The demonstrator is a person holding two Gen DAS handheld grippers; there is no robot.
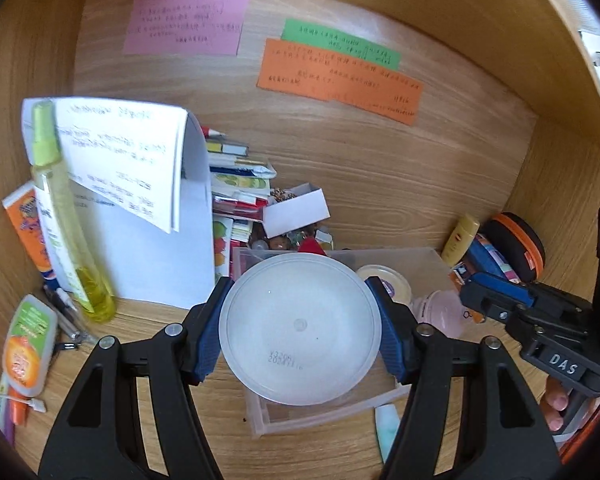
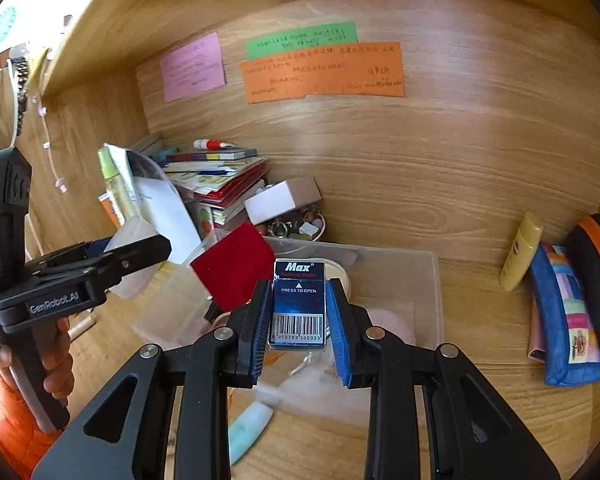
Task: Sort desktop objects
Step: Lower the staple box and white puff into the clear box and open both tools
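Observation:
My left gripper (image 1: 300, 320) is shut on a round translucent white lid (image 1: 300, 328), held above a clear plastic bin (image 1: 320, 412). My right gripper (image 2: 298, 312) is shut on a small blue "Max" staple box (image 2: 299, 304) with a barcode, held over the same bin (image 2: 428, 280). In the bin lie a round cream jar (image 1: 388, 280) and a pink item (image 1: 440, 312). The right gripper also shows in the left wrist view (image 1: 500, 300), and the left gripper in the right wrist view (image 2: 112, 264). A red velvet box (image 2: 236, 270) sits at the bin's left.
A yellow spray bottle (image 1: 60, 216), papers (image 1: 140, 184) and stacked books (image 2: 216, 180) stand at the back left. A white box (image 2: 276, 200) rests on clutter. A yellow tube (image 2: 520, 254), blue pouch (image 2: 564, 320) and black-orange case (image 2: 596, 272) lie at the right. Coloured notes (image 2: 320, 72) hang on the back wall.

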